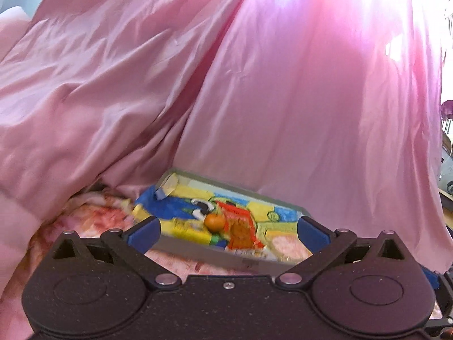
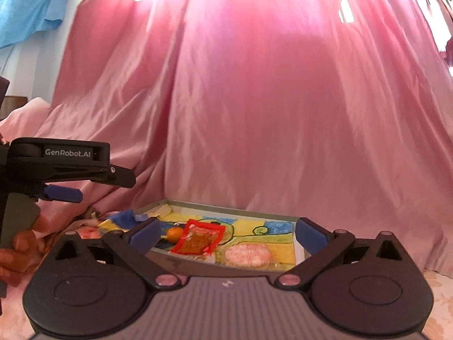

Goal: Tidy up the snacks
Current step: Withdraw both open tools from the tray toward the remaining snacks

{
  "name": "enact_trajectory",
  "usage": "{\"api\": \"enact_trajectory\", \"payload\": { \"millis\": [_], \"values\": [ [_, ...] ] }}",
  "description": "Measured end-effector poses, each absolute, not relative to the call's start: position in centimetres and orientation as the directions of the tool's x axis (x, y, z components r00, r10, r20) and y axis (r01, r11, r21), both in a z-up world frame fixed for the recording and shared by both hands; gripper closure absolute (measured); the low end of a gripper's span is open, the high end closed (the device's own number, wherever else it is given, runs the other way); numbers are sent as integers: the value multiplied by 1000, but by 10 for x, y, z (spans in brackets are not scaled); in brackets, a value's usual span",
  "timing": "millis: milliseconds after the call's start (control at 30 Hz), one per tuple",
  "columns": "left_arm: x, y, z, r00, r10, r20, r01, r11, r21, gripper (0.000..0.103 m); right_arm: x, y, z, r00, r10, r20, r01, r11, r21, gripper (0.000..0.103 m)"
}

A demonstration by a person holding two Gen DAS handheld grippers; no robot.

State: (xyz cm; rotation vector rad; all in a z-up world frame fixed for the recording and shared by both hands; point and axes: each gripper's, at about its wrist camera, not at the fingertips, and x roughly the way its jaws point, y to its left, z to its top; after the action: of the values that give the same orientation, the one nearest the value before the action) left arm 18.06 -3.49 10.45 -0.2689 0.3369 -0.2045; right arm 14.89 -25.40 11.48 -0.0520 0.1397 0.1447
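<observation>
Right wrist view: tray (image 2: 300, 255) low centre holds an orange (image 2: 173, 234), red packet (image 2: 199, 240) and pink snack (image 2: 247, 255). Both grippers (image 2: 226, 235) (image 1: 228, 233) have fingers apart, empty. Placing looks finished; next, find another snack.

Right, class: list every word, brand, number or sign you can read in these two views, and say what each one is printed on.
"GenRobot.AI": white lettering on the black side of the left claw, seen in the right wrist view.
Red snack packet in the tray: has print, too blurred to read.
Tray's near wall: a small dark mark, unreadable.
Pink round snack: no readable text.
Left wrist view: nothing legible.
</observation>
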Motion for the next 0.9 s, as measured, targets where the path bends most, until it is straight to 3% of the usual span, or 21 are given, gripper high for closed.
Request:
{"api": "enact_trajectory", "payload": {
  "millis": [533,900],
  "values": [
    [80,-10,61,927,-204,-314,176,978,-115,1,53,-230,84,963,163,-215,-183,980,-77,0],
    [47,-11,21,883,-238,-405,222,971,-88,1,20,-231,47,922,172,-348,-209,975,-73,0]
  ]
}}
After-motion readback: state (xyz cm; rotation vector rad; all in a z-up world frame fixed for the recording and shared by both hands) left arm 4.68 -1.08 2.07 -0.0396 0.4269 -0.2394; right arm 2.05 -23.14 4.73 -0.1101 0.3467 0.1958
